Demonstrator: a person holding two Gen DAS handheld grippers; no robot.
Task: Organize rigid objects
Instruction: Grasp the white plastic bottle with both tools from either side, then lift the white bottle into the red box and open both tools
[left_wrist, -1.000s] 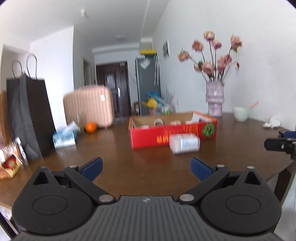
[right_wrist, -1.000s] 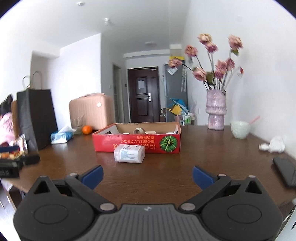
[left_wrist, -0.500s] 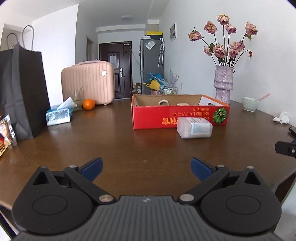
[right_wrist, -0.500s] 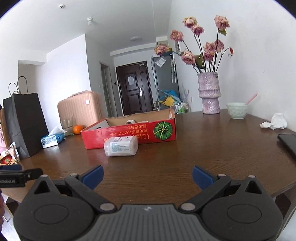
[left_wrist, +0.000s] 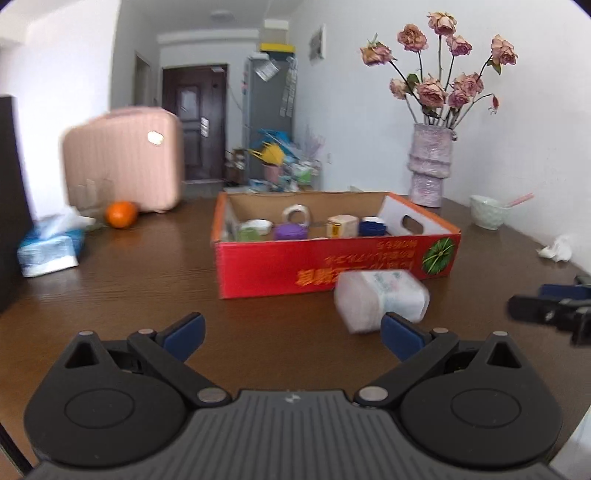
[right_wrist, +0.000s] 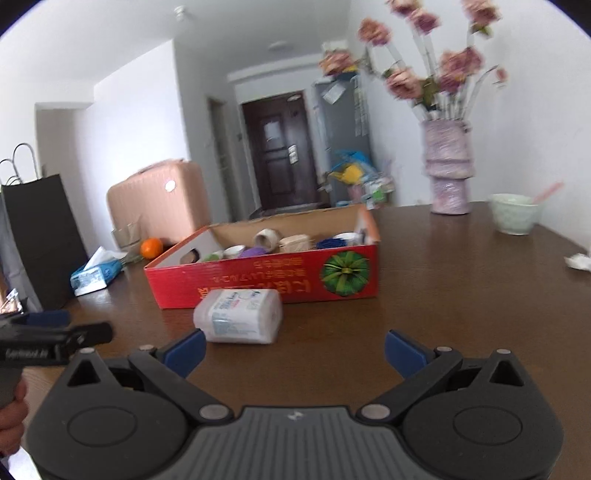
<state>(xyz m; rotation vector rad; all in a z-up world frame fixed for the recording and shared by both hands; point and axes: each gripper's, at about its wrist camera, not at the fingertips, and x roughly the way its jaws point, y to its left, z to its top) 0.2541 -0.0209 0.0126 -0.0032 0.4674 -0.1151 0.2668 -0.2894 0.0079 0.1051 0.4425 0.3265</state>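
Both claws have advanced toward the box since the earlier frames; carton and plastic container now loom larger.

Tabletop (left_wrist: 129, 295): dark wood, carries everything below.
Red cardboard box (left_wrist: 332, 266): open-topped, already holding a tape roll (left_wrist: 295, 215), a purple lid (left_wrist: 290, 232) and other small items; sorting appears partly done.
White plastic container (right_wrist: 240, 315): lying on its side just in front of the box, outside it; judged the remaining piece.
Left claw (left_wrist: 291, 330): released, jaws spread, level, low over the tabletop, container near its right finger.
Right claw (right_wrist: 293, 349): released, empty, level, container near its left finger.
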